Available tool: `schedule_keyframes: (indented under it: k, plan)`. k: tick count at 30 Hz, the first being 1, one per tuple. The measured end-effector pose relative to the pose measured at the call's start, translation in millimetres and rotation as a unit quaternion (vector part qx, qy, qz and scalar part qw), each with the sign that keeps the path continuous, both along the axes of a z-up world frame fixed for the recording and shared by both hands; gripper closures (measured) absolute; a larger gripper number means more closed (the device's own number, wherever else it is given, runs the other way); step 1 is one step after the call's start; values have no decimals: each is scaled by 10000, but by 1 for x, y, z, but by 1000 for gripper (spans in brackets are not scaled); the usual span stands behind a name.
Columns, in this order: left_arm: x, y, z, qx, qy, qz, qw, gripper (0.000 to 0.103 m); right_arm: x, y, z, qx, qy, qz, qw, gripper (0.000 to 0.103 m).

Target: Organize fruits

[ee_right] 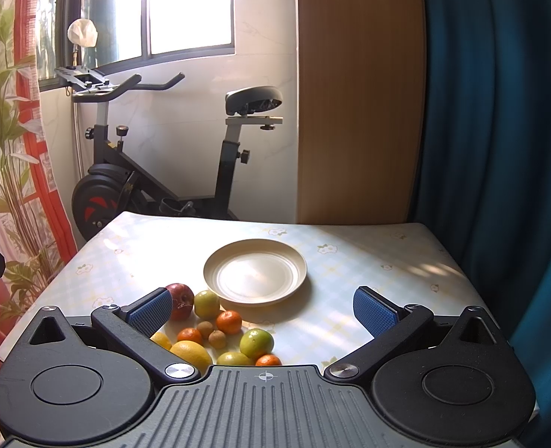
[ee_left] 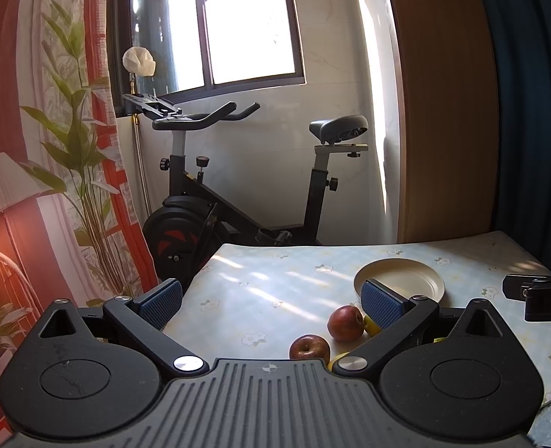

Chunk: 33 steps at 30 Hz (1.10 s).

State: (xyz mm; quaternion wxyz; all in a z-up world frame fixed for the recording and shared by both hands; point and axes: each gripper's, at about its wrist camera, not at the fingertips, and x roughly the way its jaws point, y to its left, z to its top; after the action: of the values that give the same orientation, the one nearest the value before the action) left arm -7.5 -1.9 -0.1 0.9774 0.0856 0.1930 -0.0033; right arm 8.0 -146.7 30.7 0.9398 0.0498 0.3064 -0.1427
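While both tools [ee_left: 271, 304] [ee_right: 264, 310] gape with ribbed blue pads, round glossy fruits [ee_right: 219, 332] cluster beside a smooth cream plate [ee_right: 255, 271].

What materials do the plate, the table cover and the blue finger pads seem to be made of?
Plate: probably glazed ceramic or melamine; cream, smooth, with a soft sheen.
Table cover: likely vinyl or oilcloth; printed flowers, glossy where sunlight falls.
Blue finger pads: apparently rubber or soft plastic; matte, with a fine grid texture.
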Motion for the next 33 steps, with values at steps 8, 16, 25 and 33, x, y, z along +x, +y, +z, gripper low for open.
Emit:
schedule_keyframes:
  k: [8, 16, 25, 33]
  plan:
    - [28, 2, -10, 26, 7, -46, 10000, 0, 23, -17, -21, 226, -201, 197, 9993, 0]
    - [78, 5, -35, 151, 204, -143, 9996, 1, 53, -34, -64, -190, -1010, 297, 9943, 0]
    - [122, 15, -59, 203, 195, -566, 9980, 6, 97, -25, -100, -82, -789, 616, 9949, 0]
    - [160, 37, -68, 129, 663, -803, 9945, 11, 135, 4, -120, 1, -259, 993, 9947, 0]
